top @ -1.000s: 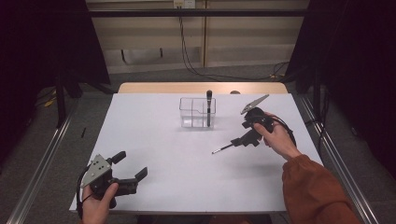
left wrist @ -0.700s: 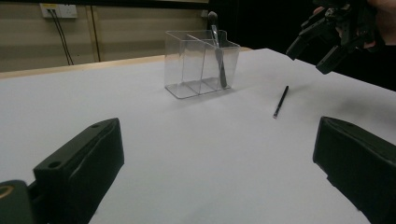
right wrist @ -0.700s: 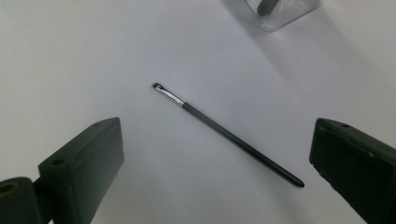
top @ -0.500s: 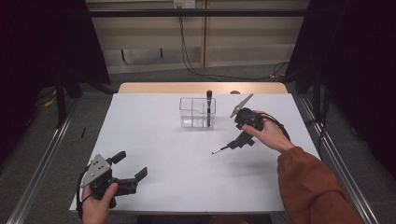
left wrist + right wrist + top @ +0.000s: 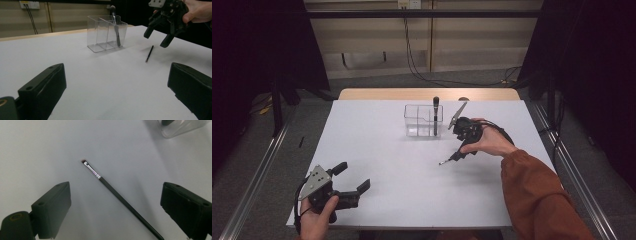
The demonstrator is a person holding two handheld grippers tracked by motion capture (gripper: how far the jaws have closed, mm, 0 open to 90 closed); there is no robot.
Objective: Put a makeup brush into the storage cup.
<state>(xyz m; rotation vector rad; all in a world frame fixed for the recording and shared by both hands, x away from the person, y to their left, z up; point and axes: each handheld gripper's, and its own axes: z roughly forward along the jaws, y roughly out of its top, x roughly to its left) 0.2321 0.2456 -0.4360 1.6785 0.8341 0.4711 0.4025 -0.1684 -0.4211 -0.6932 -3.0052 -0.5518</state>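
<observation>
Since a second ago: our right gripper (image 5: 458, 151) has slid toward the clear organizer (image 5: 424, 120) and dropped a little, so it now hangs over the thin makeup brush (image 5: 446, 161); its jaws have just been closing slightly, with nothing pinched between them.
Right gripper now: jaws apart, straddling the makeup brush (image 5: 117, 195) from above, not touching it.
Left gripper: our left gripper (image 5: 349, 190) rests near the table's front edge, jaws wide apart, holding nothing.
Brush: lying flat on the white table (image 5: 377, 150), in front of the organizer and apart from it, bristle end pointing away from our right hand.
Organizer: a larger dark brush (image 5: 435, 115) already stands upright in one compartment.
Doing it well: we judge we should lower until both pads bracket the handle mid-length, square the jaws across the shaft, then close gently so the slim brush does not roll or skid away.
Risk: closing too high would likely miss it.
</observation>
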